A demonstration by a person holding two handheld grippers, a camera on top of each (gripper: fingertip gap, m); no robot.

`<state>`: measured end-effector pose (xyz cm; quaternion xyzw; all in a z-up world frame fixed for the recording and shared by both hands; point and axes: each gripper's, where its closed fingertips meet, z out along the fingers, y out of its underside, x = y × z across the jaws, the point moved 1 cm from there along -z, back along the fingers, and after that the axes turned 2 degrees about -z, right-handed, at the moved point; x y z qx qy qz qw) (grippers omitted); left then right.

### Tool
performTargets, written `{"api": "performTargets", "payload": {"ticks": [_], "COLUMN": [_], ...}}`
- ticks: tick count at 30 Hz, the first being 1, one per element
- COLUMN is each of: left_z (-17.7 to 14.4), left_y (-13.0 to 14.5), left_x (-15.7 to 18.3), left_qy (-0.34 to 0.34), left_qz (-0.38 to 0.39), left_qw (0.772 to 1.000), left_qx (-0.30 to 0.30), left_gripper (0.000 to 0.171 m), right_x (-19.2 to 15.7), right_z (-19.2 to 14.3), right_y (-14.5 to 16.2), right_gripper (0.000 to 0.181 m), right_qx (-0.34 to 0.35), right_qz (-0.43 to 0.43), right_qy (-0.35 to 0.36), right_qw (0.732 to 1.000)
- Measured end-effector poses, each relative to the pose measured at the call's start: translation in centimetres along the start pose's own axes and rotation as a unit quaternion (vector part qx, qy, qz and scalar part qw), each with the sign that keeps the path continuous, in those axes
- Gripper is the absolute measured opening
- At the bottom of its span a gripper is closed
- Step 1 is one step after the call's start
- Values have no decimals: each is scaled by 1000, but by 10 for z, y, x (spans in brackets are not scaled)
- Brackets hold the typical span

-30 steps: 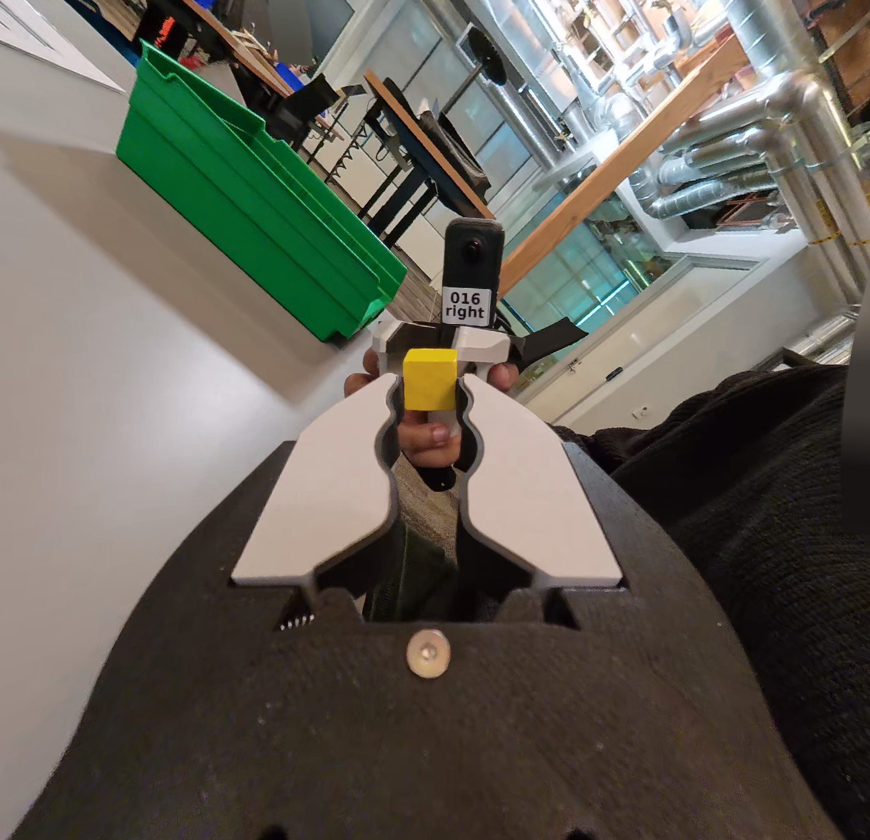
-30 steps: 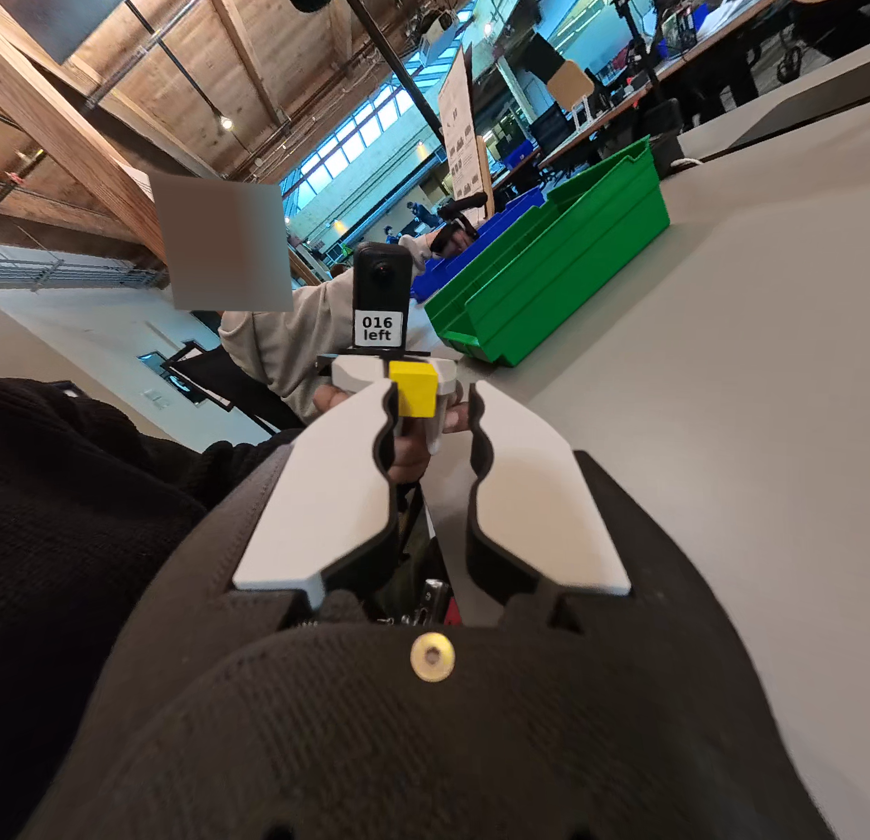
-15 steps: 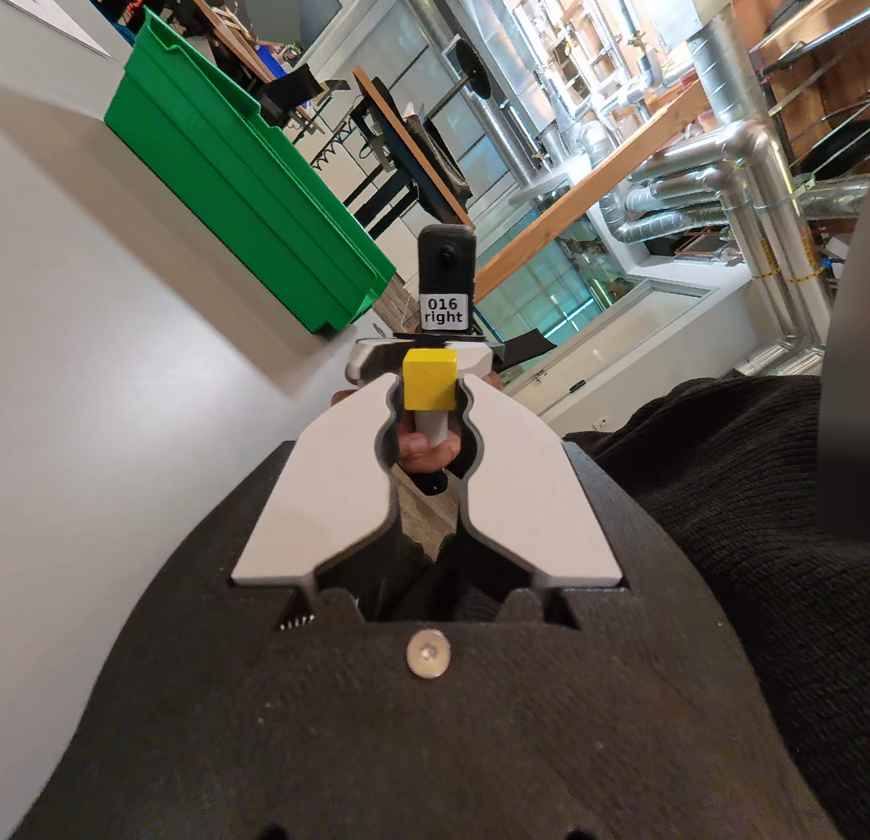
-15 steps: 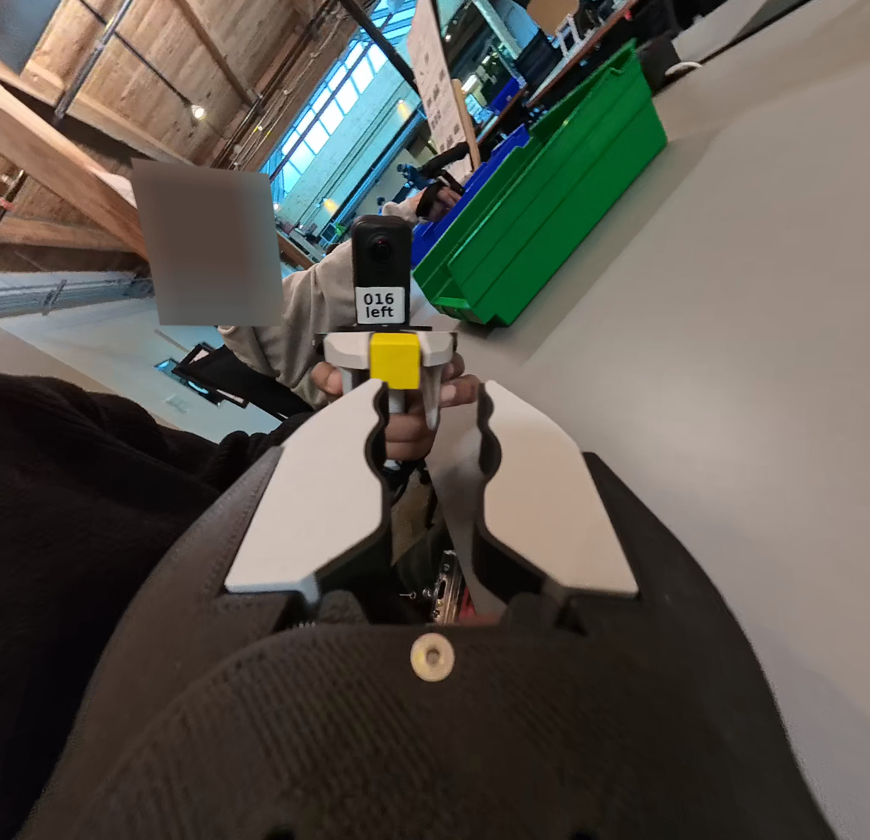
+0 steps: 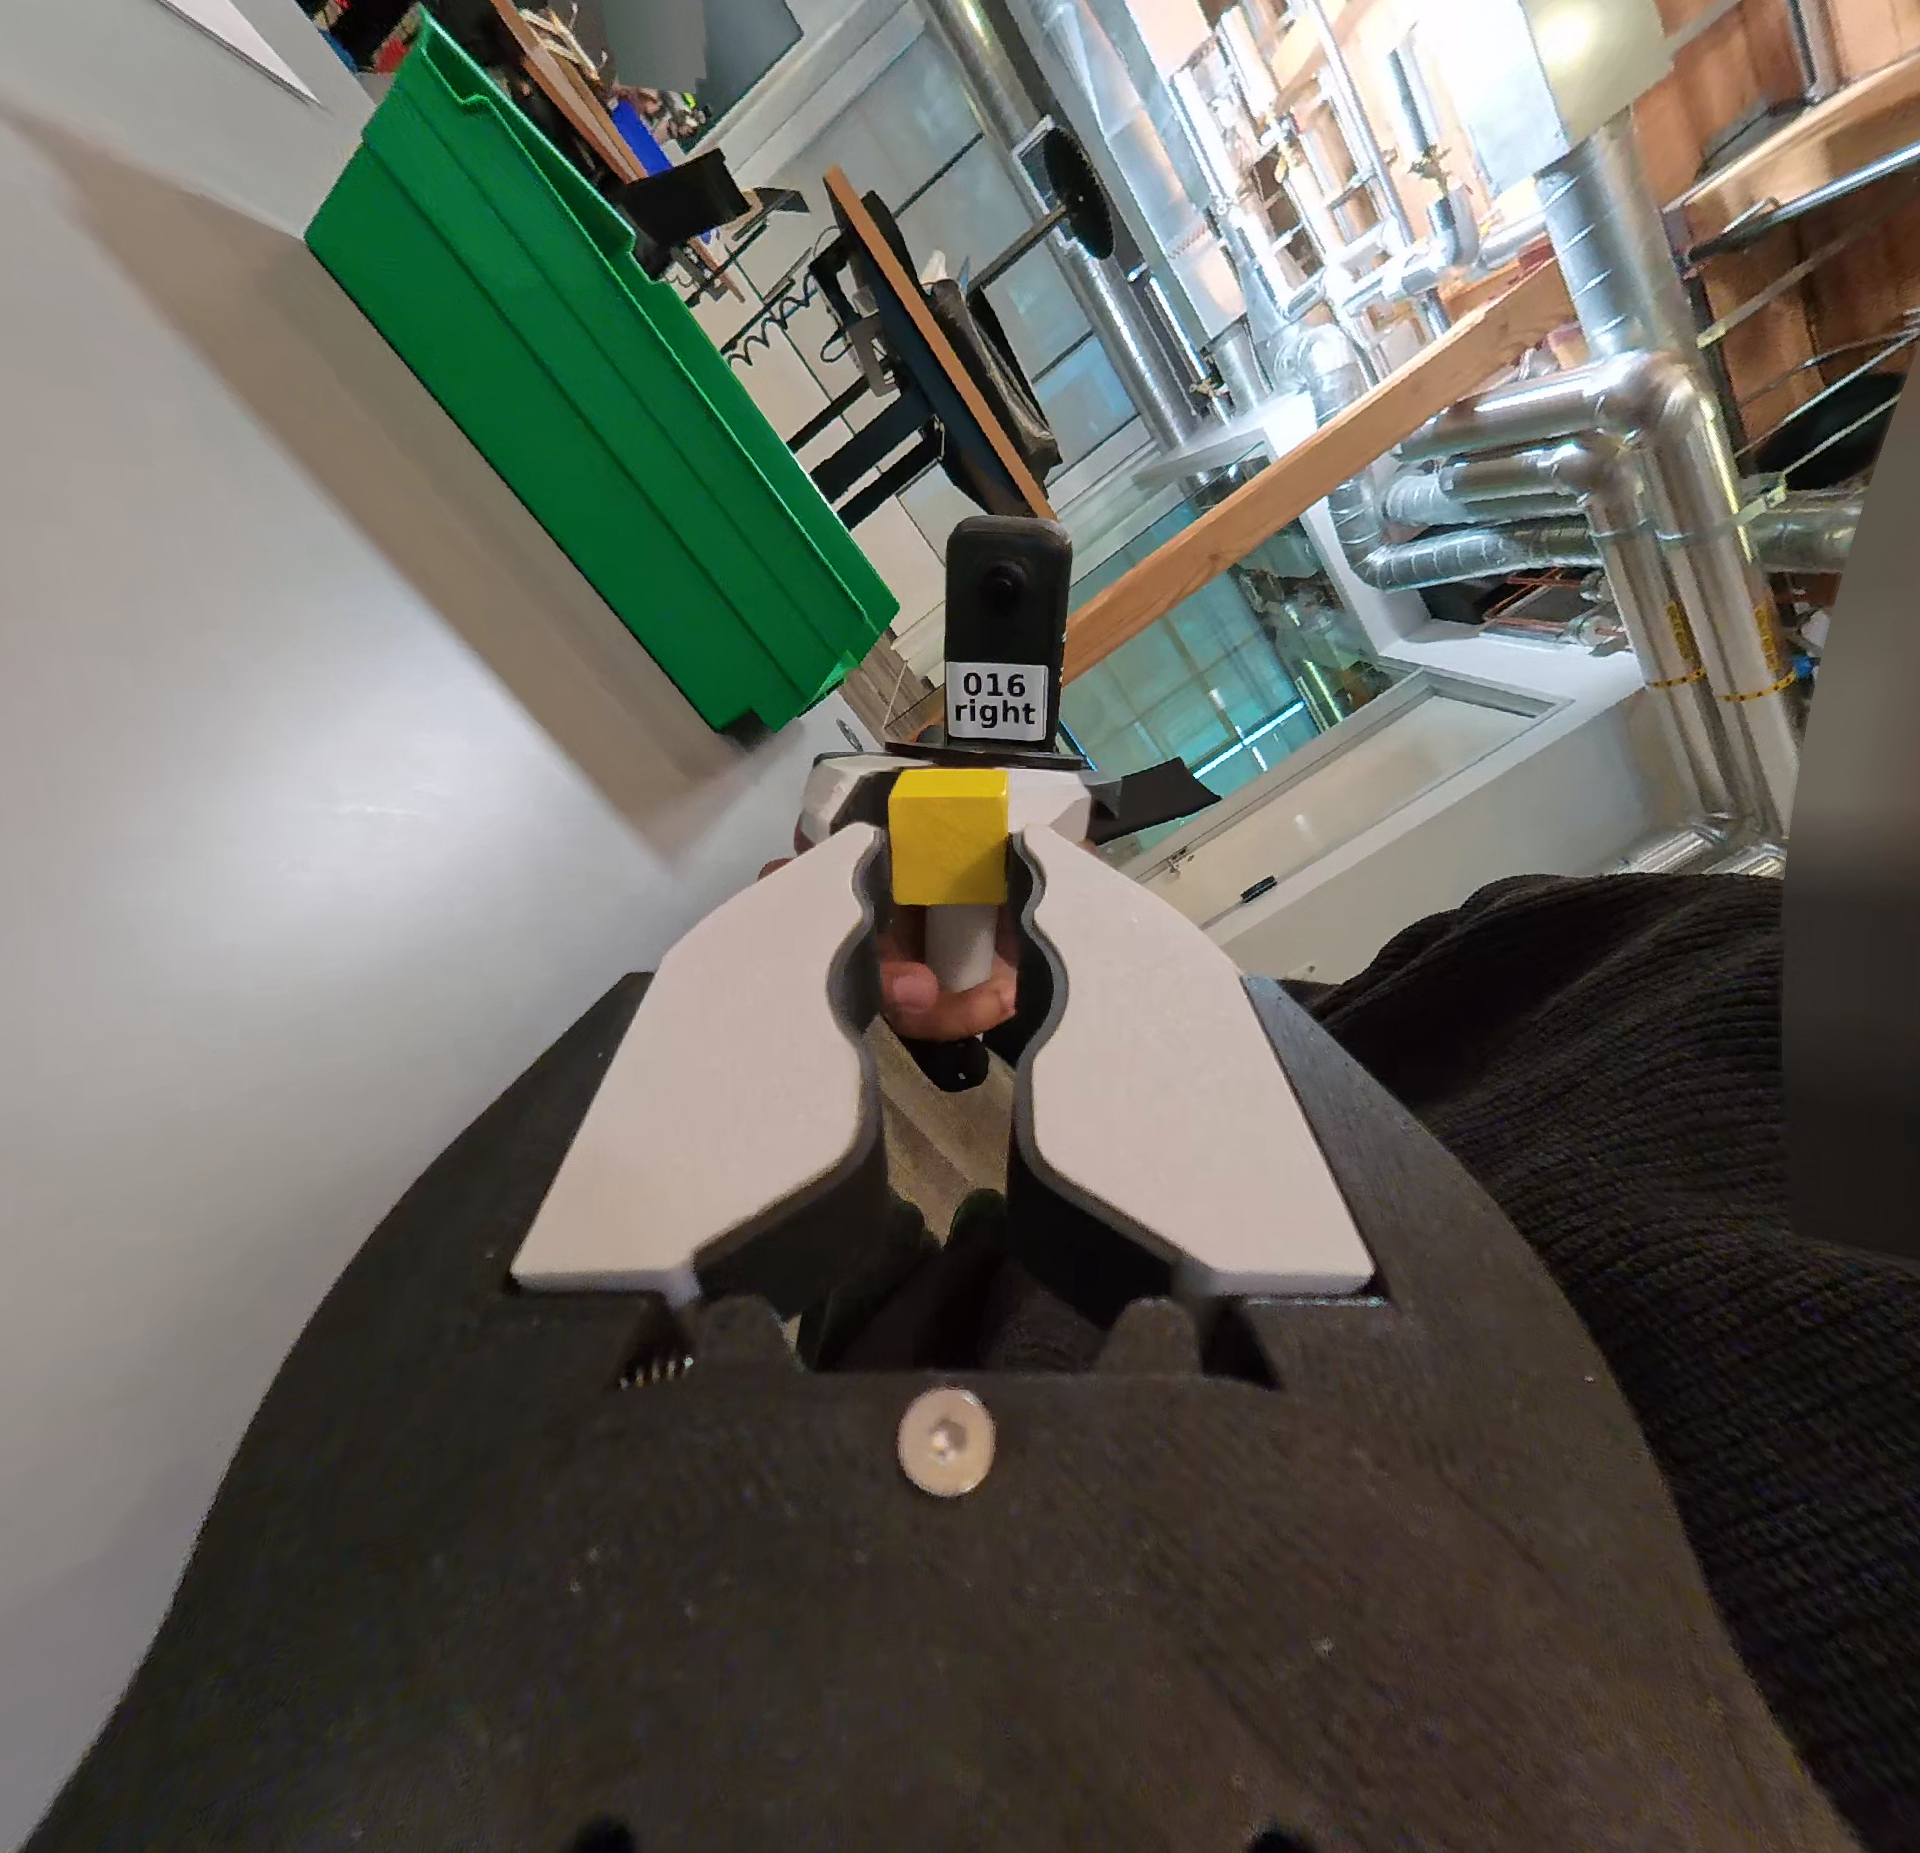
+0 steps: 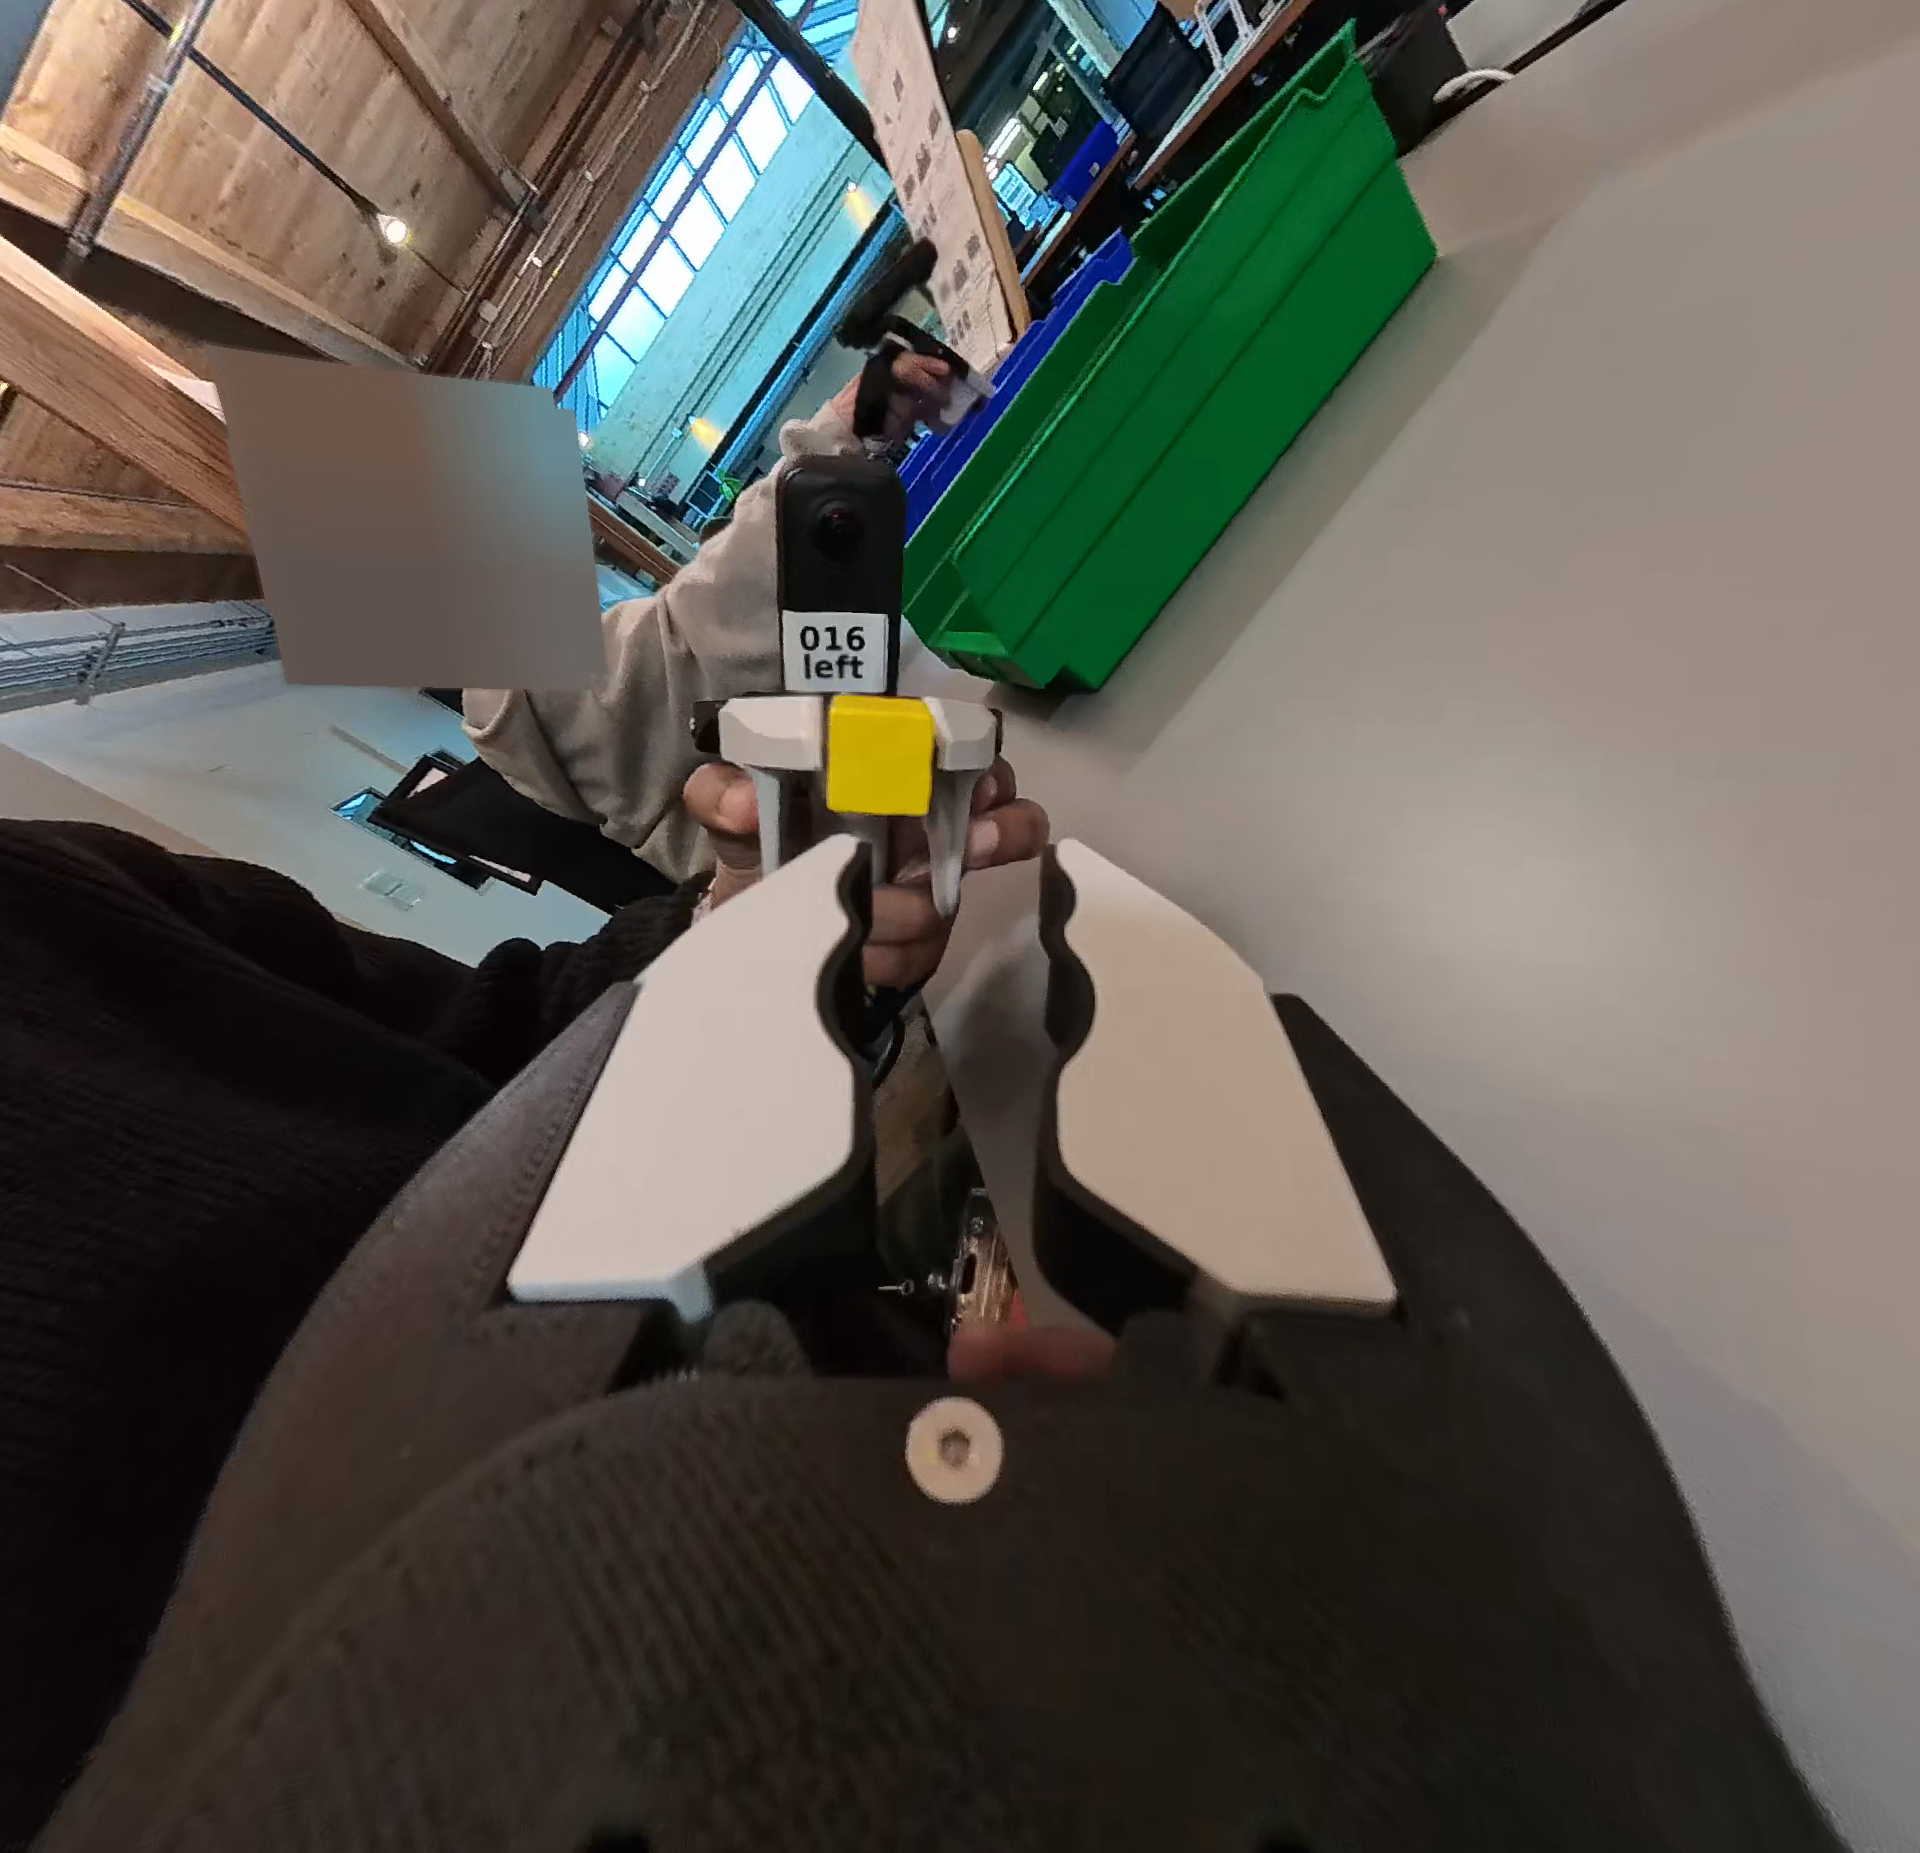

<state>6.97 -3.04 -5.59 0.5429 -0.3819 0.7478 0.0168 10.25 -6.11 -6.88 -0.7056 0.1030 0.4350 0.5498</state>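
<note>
1. Grip of the left gripper [image 5: 947, 849]: nearly closed, clamping a small yellow wooden-looking cube [image 5: 949, 837] between the very tips of its white fingers [image 5: 748, 1065]. Pinches only the cube's two side faces, so the top, front and bottom stay exposed, probably to leave room for a second grasp.
2. Seen from the right wrist view, sits squarely between those fingertips [image 6: 878, 754], level and not tilted.
3. Right gripper [image 6: 948, 853]: spread wide, holding nothing, touching nothing. Points straight at the cube, which lies just beyond its fingertips and in line with the gap, close but apart.
4. Faces the other gripper head-on, each black camera staring into the opposite one; most likely lined up this way so that the open fingers match the cube's free faces.
5. Held in the air just off the near edge of the plain grey tabletop [image 5: 260, 868], above a black knitted sleeve [image 5: 1610, 1180], not resting on anything.
6. Stacked green plastic bins [image 5: 582, 380] standing on the tabletop towards its far edge, well apart from both grippers; blue plastic bins [image 6: 1039, 307] just behind them.
7. Beyond the tabletop, another person in a beige sleeve [image 6: 644, 702], uninvolved.
</note>
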Motion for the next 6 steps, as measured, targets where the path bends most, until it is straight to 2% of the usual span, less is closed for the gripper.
{"api": "performTargets", "payload": {"ticks": [6], "left_z": [4], "left_y": [5], "left_x": [0], "left_qy": [-4], "left_qz": [9], "left_qw": [1000], "left_qx": [-14], "left_gripper": [21], "right_x": [-7], "right_z": [4], "right_y": [2], "right_gripper": [28], "right_qx": [-1], "right_qz": [-19], "right_qy": [-11], "right_qw": [1000]}}
